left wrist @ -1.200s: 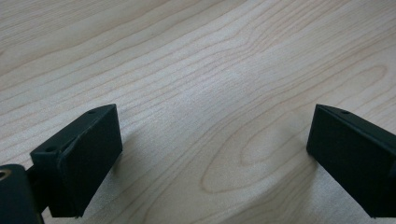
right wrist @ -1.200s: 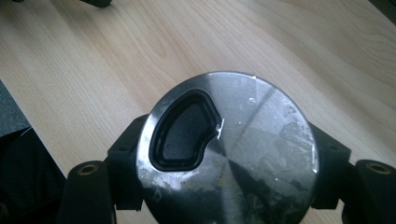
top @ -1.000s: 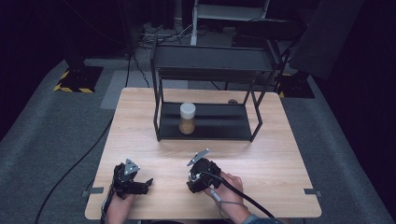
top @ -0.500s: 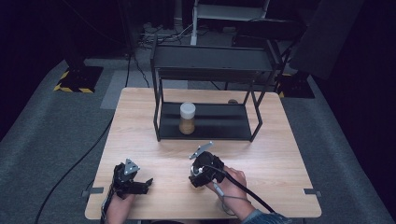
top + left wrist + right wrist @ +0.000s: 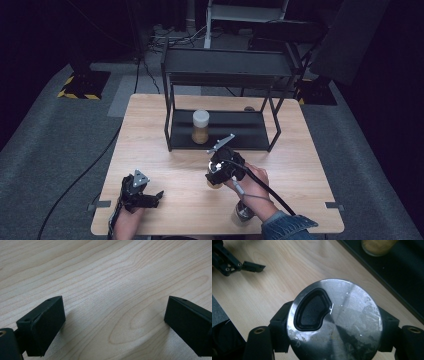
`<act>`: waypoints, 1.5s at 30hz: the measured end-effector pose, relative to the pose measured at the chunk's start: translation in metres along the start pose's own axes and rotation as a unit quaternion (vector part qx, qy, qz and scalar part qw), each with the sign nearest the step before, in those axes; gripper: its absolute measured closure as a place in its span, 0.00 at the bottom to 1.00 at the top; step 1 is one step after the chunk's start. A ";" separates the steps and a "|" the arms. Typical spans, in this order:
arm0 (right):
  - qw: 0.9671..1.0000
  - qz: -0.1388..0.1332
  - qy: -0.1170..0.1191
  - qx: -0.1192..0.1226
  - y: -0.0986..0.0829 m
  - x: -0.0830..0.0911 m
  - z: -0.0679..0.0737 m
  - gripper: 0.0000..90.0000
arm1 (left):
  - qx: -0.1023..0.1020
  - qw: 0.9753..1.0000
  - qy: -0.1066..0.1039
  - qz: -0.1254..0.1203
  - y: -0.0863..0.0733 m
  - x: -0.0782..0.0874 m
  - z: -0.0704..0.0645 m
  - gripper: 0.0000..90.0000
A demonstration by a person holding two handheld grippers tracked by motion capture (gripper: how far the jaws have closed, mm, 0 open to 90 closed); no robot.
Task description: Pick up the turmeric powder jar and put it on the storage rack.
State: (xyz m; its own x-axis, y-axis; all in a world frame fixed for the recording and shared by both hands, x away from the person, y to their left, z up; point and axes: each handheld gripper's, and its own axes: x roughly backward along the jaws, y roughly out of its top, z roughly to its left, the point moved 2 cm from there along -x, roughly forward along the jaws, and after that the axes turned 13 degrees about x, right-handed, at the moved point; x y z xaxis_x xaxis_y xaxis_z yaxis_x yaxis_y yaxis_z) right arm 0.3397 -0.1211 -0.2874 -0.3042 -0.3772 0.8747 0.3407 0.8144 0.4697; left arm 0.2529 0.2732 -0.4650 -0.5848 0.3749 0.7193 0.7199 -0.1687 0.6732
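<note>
One metal-lidded jar [image 5: 335, 322] is clamped between the jaws of the right gripper [image 5: 222, 167], held above the desk [image 5: 165, 150] just in front of the black shelf rack [image 5: 220, 130]. Its steel lid is turned toward the gripper camera, so its long axis runs along the jaws; the lid's dark opening sits toward the left in that view. The left gripper [image 5: 112, 322] is rested on the desk near its front left corner, jaws spread wide on nothing. A white-capped jar [image 5: 200, 127] is stood upright on the rack's lower shelf.
</note>
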 end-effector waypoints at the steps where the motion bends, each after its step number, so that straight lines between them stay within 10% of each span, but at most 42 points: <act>1: 1.000 0.000 -0.001 -0.002 0.002 0.001 -0.002 0.35 | 0.000 1.000 0.000 0.000 0.000 0.000 0.000 0.03; 23: 0.999 -0.008 -0.039 -0.030 0.037 0.012 -0.065 0.35 | 0.003 1.000 0.000 -0.001 0.001 -0.001 0.001 0.03; 45: 0.996 -0.003 -0.069 -0.058 0.061 -0.024 -0.120 0.35 | 0.001 1.000 -0.001 -0.001 0.001 -0.001 0.002 0.03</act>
State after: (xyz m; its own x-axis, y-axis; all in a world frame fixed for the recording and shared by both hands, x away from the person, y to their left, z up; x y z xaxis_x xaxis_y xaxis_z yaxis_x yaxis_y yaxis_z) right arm 0.4750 -0.1154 -0.2656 -0.4235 -0.3106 0.8510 0.4360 0.7535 0.4921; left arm 0.2551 0.2745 -0.4654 -0.5851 0.3772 0.7179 0.7196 -0.1667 0.6740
